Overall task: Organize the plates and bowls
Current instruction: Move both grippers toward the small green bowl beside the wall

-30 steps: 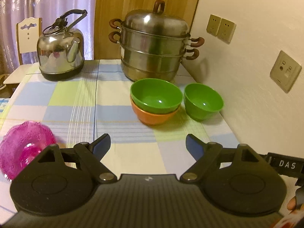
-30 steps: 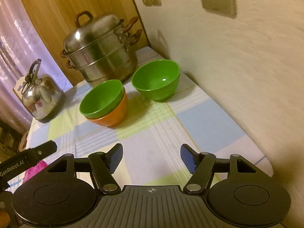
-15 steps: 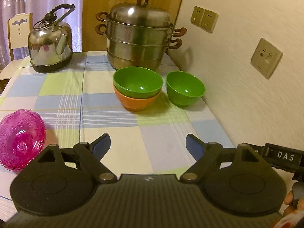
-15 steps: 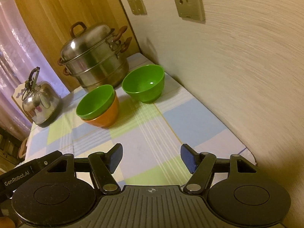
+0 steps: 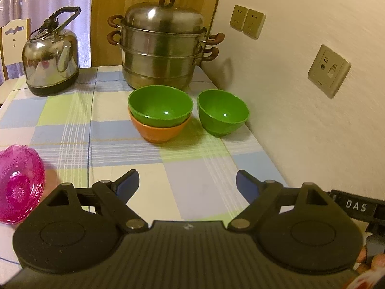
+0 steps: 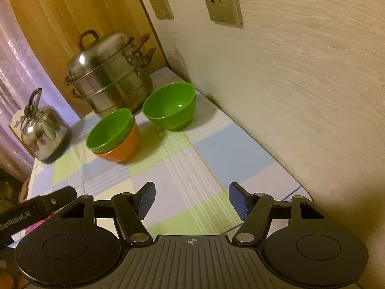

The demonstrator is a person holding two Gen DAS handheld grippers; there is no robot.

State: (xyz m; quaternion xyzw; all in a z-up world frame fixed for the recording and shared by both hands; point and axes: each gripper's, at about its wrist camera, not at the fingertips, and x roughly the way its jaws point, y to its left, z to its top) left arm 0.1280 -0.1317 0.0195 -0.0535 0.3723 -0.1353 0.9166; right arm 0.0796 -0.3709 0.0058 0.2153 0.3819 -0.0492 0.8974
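My left claw [image 5: 187, 182], black with blue pads, hung spread wide over the checked pastel tablecloth [image 5: 199, 187], nothing between its fingers. Just off its left finger, near the cloth's edge, lay the translucent pink glass dish [image 5: 18, 184] with a scalloped rim and a moulded pattern in its well. My right claw [image 6: 192, 198] was likewise parted, somewhat narrower, with only bare cloth between the pads; a sliver of pink showed beside its left finger, under the other rig's labelled bar.

Farther ahead of both claws, well apart from the fingertips, I saw the bowls. A glossy green plastic bowl [image 5: 160, 106] sat nested inside a glossy orange plastic bowl [image 5: 160, 131], its rim riding above the orange one, a bright glint in its bottom. Just right of that pair, close to the pale wall but not touching the stack, stood a second, deeper green plastic bowl [image 5: 222, 115], upright and empty.

Beyond the bowls rose a tiered stainless steel steamer pot [image 5: 163, 50] with brown handles and a domed lid. Far left of it stood a shiny steel kettle [image 5: 51, 65] with a black handle.
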